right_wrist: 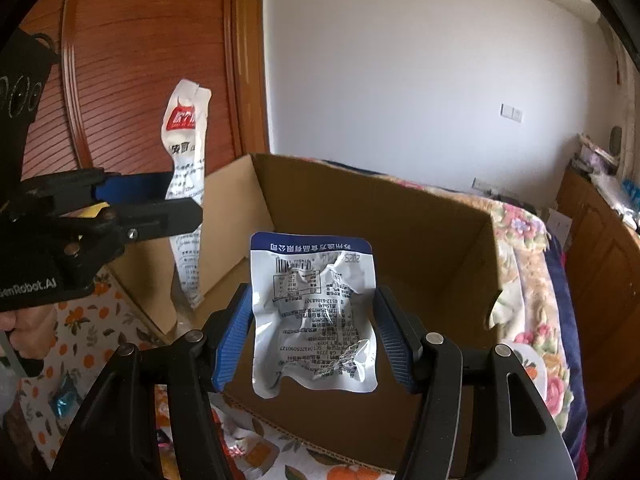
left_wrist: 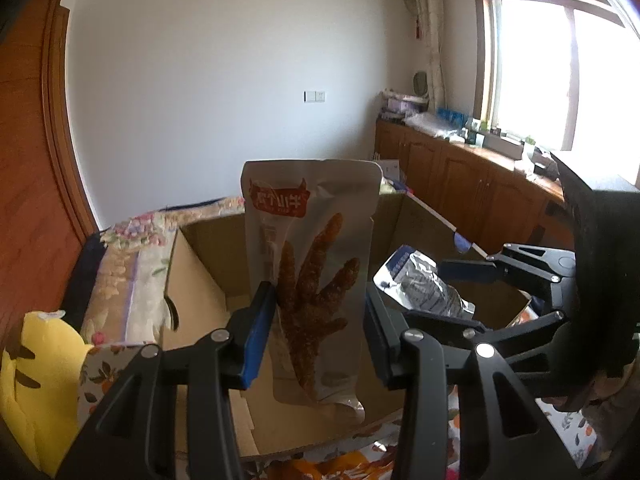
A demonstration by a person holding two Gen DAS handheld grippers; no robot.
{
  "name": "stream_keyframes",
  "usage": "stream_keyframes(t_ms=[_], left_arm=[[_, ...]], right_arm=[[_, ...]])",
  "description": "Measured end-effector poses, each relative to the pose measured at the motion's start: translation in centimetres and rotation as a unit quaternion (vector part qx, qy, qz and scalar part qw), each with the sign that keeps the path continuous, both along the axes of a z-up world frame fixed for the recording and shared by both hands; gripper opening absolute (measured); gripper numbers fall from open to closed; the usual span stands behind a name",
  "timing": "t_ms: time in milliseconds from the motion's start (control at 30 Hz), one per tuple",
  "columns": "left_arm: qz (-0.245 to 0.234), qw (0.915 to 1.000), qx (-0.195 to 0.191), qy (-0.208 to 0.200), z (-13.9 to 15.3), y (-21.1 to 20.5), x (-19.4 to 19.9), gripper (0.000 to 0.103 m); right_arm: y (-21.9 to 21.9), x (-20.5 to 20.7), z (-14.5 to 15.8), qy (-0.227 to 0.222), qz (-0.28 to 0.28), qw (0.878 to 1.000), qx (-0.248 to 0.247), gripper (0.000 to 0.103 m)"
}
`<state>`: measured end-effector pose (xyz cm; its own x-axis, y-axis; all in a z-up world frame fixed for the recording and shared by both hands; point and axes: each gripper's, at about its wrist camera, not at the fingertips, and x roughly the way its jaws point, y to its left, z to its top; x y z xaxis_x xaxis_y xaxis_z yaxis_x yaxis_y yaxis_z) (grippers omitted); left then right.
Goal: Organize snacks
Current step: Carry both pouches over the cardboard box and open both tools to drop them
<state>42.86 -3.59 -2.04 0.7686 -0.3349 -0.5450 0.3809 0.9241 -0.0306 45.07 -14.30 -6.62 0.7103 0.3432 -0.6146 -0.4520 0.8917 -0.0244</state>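
My left gripper (left_wrist: 318, 320) is shut on a tall grey snack pouch (left_wrist: 316, 248) printed with a chicken foot and holds it upright over an open cardboard box (left_wrist: 200, 280). My right gripper (right_wrist: 314, 332) is shut on a crumpled white-and-blue snack packet (right_wrist: 316, 312) above the same box (right_wrist: 400, 248). In the left wrist view the right gripper (left_wrist: 480, 292) and its packet (left_wrist: 424, 288) show at the right. In the right wrist view the left gripper (right_wrist: 168, 204) and its pouch (right_wrist: 186, 184) show at the left.
The box stands on a cloth with an orange-fruit print (right_wrist: 80, 344). A floral blanket (right_wrist: 532, 264) lies behind it and a yellow item (left_wrist: 32, 368) at the left. A small blue wrapped item (right_wrist: 64, 398) lies on the cloth. Wooden cabinets (left_wrist: 472, 184) line the window wall.
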Motion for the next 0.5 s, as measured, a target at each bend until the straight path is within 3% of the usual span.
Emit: stream_keyframes(t_ms=[267,500], left_arm=[[0.001,0.9999,0.005,-0.011,0.2,-0.8,-0.7,0.053],[0.008,0.9997,0.014,-0.016,1.4,-0.3,-2.8,0.059]], right_arm=[[-0.5,0.4,-1.2,0.020,-0.010,1.000,0.003,0.064],[-0.5,-0.4,-0.1,0.015,-0.020,1.000,0.004,0.066]])
